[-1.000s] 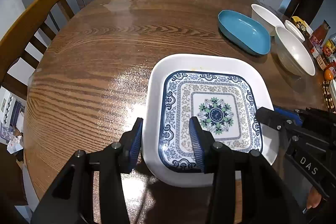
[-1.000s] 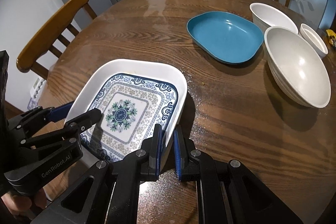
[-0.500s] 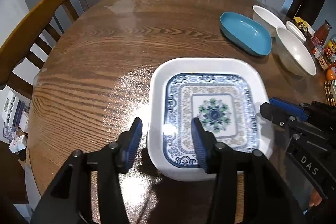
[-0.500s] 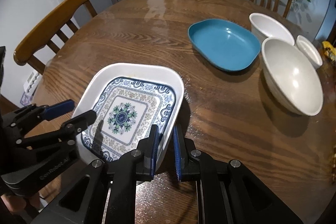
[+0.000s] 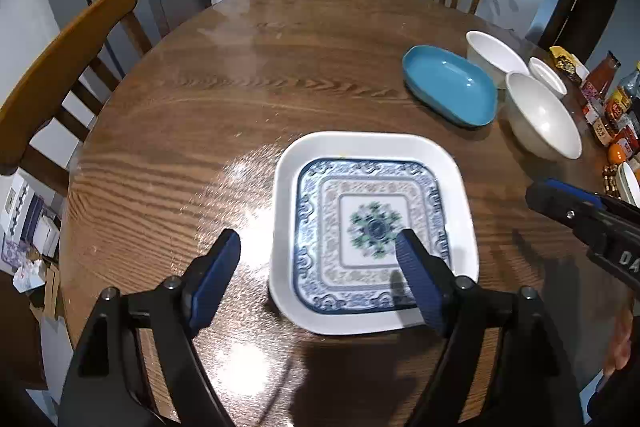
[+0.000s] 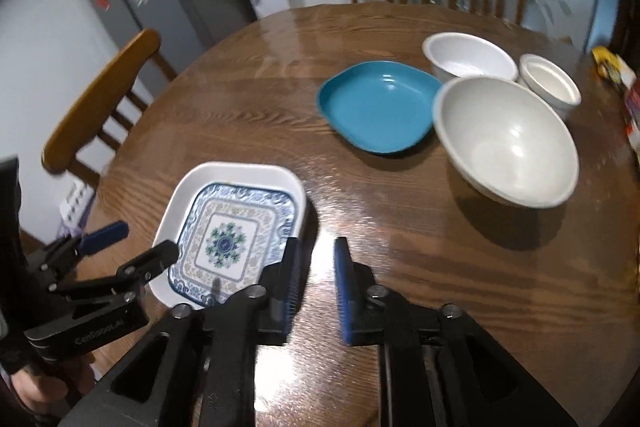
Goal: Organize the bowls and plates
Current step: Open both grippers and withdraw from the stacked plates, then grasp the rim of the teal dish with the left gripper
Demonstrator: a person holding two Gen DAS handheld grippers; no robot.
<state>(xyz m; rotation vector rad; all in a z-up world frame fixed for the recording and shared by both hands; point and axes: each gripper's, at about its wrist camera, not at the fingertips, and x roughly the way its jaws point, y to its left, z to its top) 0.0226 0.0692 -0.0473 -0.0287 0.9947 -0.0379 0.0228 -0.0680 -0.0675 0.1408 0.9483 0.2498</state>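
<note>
**Q:** Lower frame, nearest the lens: which step is shown?

**A:** The release of the patterned square plate [image 5: 374, 231]. It lies flat on the surface [image 5: 224, 99], just inside the near edge. The left hand-held gripper [image 5: 320, 259] has its jaws wide apart and opening; the plate's left rim lies below the gap, with no pad pressing on it. The right hand-held gripper [image 6: 316, 279], at the bottom centre of its own view, is also opening, jaws a little apart, nothing between them, just beside the plate's right rim.

**Q:** What does the next move call for?

**A:** Probably a reach toward the upper right, where the blue dish [image 6: 378, 105] sits with the large white bowl [image 6: 506, 143] touching or nearly touching it. Behind these stand a mid-sized white bowl [image 6: 468, 57] and a small white bowl [image 6: 550, 85]. Grouping like with like would mean lifting one clear of its close neighbours.

**Q:** Edges and open room?

**A:** The centre and left of the surface are bare, giving free passage. The right edge is crowded with bottles and jars [image 5: 612, 103]. Chairs [image 5: 64, 67] ring the left and far rims.
</note>
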